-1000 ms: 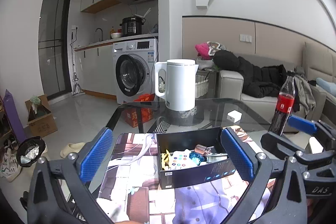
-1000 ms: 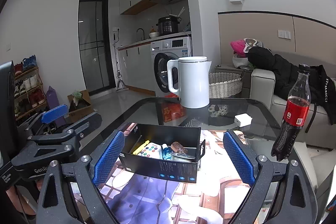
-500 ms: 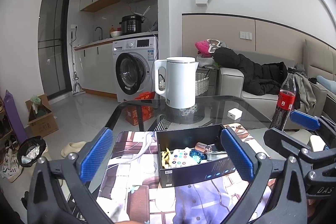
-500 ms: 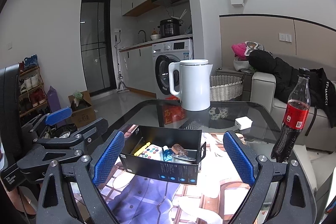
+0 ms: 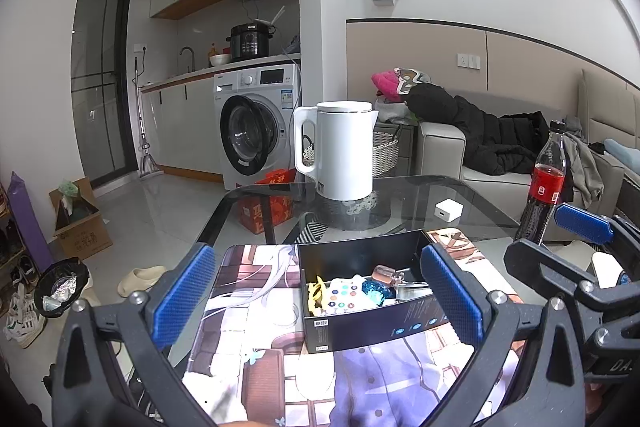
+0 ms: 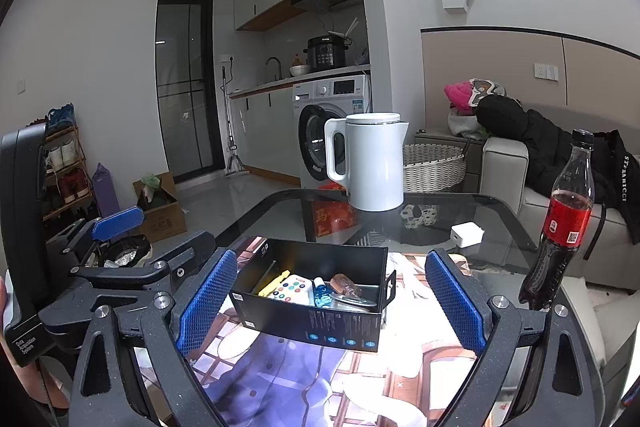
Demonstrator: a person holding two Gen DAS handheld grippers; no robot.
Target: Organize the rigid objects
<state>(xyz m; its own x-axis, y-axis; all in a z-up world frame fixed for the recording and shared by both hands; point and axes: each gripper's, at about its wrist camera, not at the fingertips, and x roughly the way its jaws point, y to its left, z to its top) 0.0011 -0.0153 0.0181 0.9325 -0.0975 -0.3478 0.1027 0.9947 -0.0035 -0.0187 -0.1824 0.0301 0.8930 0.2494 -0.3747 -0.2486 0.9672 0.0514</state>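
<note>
A black open box point(image 5: 372, 303) point(image 6: 316, 315) sits on a printed mat point(image 5: 256, 315) point(image 6: 280, 367) on the glass table. It holds a yellow item point(image 5: 316, 293), a white card with coloured dots point(image 5: 344, 299) point(image 6: 290, 289), a blue piece point(image 5: 376, 289) point(image 6: 322, 295), a small brown bottle point(image 5: 384, 273) point(image 6: 346, 285) and a metal piece point(image 6: 354, 301). My left gripper point(image 5: 320, 297) is open and empty, held back from the box. My right gripper point(image 6: 326, 301) is open and empty, also in front of the box. Each gripper shows at the edge of the other's view.
A white kettle point(image 5: 340, 151) point(image 6: 370, 167) stands at the table's far side. A small white charger point(image 5: 448, 209) point(image 6: 466, 235) lies behind the box. A cola bottle point(image 5: 546, 183) point(image 6: 560, 223) stands at the right. A sofa, a washing machine and a wicker basket are beyond.
Both grippers have drawn back and risen slightly, so the box looks a little farther and lower. Nothing was taken hold of or let go.
</note>
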